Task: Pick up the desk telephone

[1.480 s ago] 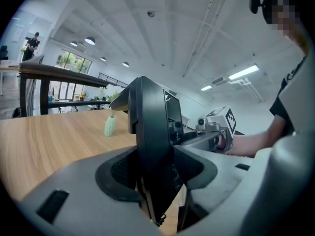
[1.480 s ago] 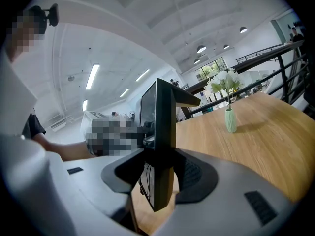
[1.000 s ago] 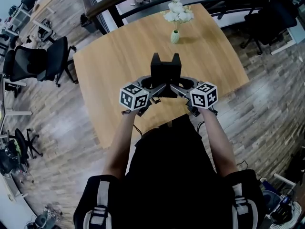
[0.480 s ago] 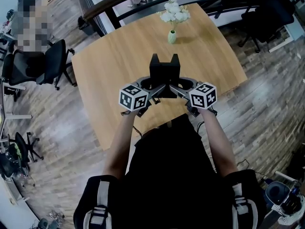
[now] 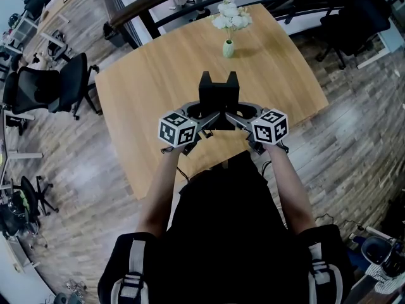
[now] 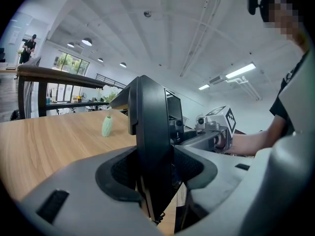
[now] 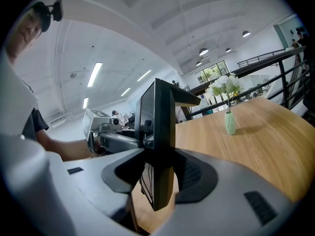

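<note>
A black desk telephone [image 5: 218, 95] is held over the near part of a wooden table [image 5: 152, 75], pinched at either side by the fingers of the left gripper [image 5: 199, 115] and right gripper [image 5: 242, 114].

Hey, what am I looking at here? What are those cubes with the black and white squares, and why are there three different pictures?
A person holds a two-jaw gripper in each hand; the patterned cubes are parts of them. The top-down picture comes from a camera on the person's head. The other two come from cameras riding on the left gripper and right gripper, looking along their jaws. Both are shut on a black desk telephone, one from each side, over a wooden table. A vase of white flowers stands at its far end.
</note>
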The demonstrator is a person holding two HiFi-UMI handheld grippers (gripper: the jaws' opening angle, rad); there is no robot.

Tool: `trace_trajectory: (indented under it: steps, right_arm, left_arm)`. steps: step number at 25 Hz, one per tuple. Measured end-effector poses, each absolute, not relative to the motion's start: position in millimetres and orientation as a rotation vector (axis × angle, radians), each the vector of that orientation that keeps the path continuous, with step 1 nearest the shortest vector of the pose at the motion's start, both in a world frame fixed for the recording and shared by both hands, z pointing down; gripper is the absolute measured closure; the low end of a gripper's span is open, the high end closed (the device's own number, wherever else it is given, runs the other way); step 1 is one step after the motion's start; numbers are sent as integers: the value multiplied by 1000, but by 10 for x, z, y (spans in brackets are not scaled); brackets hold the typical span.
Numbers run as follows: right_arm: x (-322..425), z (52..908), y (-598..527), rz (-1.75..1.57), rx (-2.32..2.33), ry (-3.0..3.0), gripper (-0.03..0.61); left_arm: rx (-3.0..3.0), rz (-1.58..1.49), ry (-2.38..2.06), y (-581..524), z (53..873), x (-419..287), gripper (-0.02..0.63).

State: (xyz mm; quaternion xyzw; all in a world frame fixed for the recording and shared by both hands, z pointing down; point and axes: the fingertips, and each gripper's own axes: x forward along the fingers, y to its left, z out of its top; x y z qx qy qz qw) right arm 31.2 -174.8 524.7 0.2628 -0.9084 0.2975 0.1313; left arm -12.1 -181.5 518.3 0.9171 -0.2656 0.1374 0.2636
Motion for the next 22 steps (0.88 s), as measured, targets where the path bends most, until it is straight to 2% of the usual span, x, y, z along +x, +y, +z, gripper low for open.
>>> trace_trajectory:
  steps: [22]
  right_arm:
    - [306, 5275, -1720, 883, 775, -2629, 380]
  left_arm:
    - [2482, 366, -704, -1794, 5212, -126, 387]
